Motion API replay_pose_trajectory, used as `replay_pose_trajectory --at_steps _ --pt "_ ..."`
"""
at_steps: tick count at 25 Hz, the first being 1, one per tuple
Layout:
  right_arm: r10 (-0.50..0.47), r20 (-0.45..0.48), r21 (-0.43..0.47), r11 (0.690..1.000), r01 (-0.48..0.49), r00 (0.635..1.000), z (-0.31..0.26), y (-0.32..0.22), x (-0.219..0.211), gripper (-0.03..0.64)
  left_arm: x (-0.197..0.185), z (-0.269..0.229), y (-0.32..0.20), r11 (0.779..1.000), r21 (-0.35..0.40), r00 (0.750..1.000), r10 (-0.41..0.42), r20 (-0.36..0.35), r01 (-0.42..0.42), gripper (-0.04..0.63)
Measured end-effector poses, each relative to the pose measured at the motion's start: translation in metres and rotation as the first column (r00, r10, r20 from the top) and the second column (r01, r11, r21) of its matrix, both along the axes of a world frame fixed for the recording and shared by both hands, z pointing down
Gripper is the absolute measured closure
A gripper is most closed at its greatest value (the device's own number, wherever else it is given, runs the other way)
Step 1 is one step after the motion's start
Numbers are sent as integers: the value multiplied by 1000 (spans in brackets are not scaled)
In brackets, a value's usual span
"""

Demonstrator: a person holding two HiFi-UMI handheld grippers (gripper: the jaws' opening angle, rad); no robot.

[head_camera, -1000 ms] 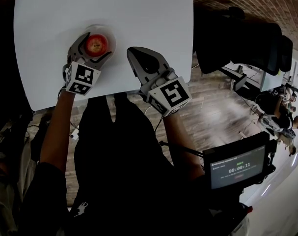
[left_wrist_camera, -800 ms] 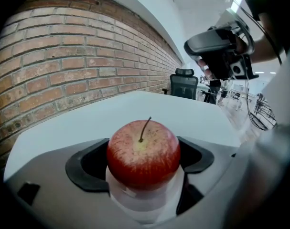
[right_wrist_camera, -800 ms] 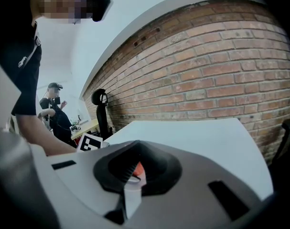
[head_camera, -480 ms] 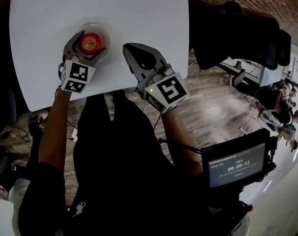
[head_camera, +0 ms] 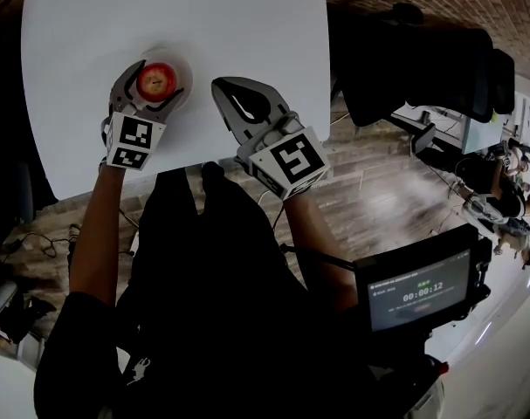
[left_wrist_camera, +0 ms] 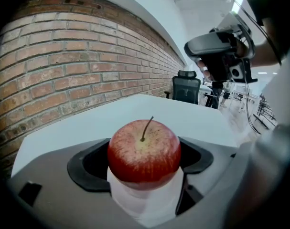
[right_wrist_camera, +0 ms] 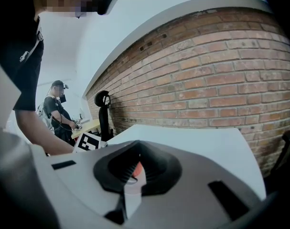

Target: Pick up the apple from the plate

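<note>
A red apple (head_camera: 156,81) with a stem sits on a small white plate (head_camera: 185,65) on the white table (head_camera: 247,24). My left gripper (head_camera: 156,76) reaches over the plate from the near side, its jaws shut on the apple's two sides. In the left gripper view the apple (left_wrist_camera: 144,147) fills the gap between the dark pads (left_wrist_camera: 90,163), with the plate (left_wrist_camera: 145,203) just beneath it. My right gripper (head_camera: 223,91) hovers shut over the table to the right of the plate, holding nothing. Through its slit a sliver of the apple (right_wrist_camera: 136,170) shows.
The table's near edge (head_camera: 203,166) runs just under both grippers. A black office chair (head_camera: 430,64) stands to the right over wood floor. A screen with a timer (head_camera: 415,291) hangs at my lower right. A brick wall (left_wrist_camera: 54,66) lies beyond the table.
The left gripper's jaws, spread wide around the plate a second ago, have drawn in onto the apple. The right gripper has stayed shut beside the plate.
</note>
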State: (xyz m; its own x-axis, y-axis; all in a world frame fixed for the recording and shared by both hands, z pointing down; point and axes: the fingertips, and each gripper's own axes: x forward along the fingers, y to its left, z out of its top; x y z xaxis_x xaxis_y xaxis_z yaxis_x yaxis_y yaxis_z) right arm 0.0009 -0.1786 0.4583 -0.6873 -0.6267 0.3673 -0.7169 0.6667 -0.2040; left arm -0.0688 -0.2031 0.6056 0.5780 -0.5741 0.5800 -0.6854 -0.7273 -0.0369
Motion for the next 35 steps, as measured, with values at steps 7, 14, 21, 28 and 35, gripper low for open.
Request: replay_pose_trajectory --at_steps 7,14,21,28,35 --pt "-8 11 26 1000 8 1000 -3 -1 2 615 -2 -10 0 1000 8 1000 -27 -13 27 173" --pt "-29 12 50 998 28 1000 -23 9 14 615 6 -33 9 999 26 999 -44 -8 44 173" --pt "-57 36 96 994 53 998 -46 15 15 615 13 -66 14 995 54 995 -79 -53 82 173" --pt "-87 55 127 989 80 995 -62 22 10 615 15 -84 26 994 67 995 -84 -53 87 173" --pt "-111 63 147 984 101 992 -72 35 10 614 16 -101 38 990 90 992 -106 -65 112 173"
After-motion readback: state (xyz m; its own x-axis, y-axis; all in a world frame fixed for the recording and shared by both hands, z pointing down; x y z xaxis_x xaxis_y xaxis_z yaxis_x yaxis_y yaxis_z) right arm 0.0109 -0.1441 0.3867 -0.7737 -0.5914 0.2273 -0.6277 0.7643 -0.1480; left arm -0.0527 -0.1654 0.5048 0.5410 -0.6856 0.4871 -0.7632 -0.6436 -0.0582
